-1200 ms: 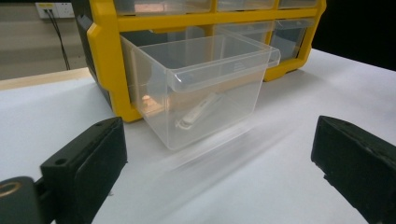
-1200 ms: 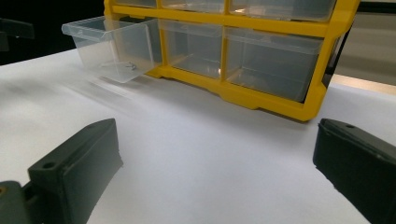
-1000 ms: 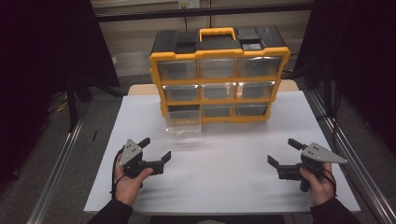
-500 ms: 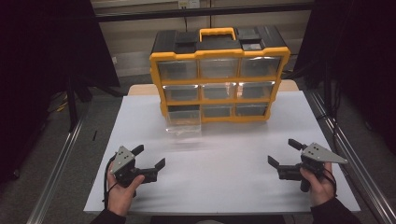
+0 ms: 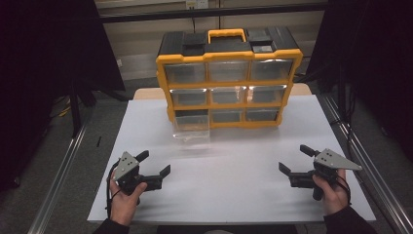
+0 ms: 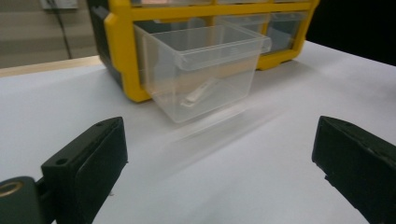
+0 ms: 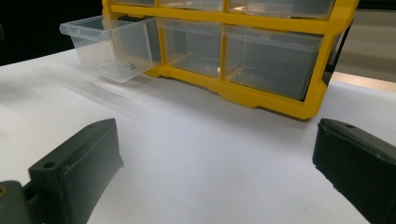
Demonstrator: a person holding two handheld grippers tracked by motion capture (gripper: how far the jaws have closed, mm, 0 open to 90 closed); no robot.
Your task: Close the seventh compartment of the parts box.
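Two grippers, both empty, jaws spread wide apart; left gripper (image 5: 155, 165) and right gripper (image 5: 291, 161) sit low over the near part of the white table sheet (image 5: 234, 165), well in front of the yellow-framed, black-topped plastic organiser cabinet with nine clear drawers (image 5: 228, 78); left one is off toward the cabinet's left corner, right one off toward its right corner; neither touches anything. Task's thing: the clear plastic drawer (image 6: 201, 65) at the cabinet's bottom-left slot, pulled part-way out over the sheet; a small pale part (image 6: 198, 93) lies on its floor, too blurred to identify. Judgement: drawer is open and the step in hand is the approach, either to reach inside it or to push it home; can't tell which. Next move likely needs the left gripper, being nearer, to travel toward the cabinet and line up square with the drawer front; thin clear walls, so light contact; cabinet may slide on the sheet if pushed hard. Surface: matte white sheet on a wooden top, edge showing beside the cabinet; metal rails (image 5: 63, 180) flank it; room dark, black curtains either side, pale wall behind the cabinet.
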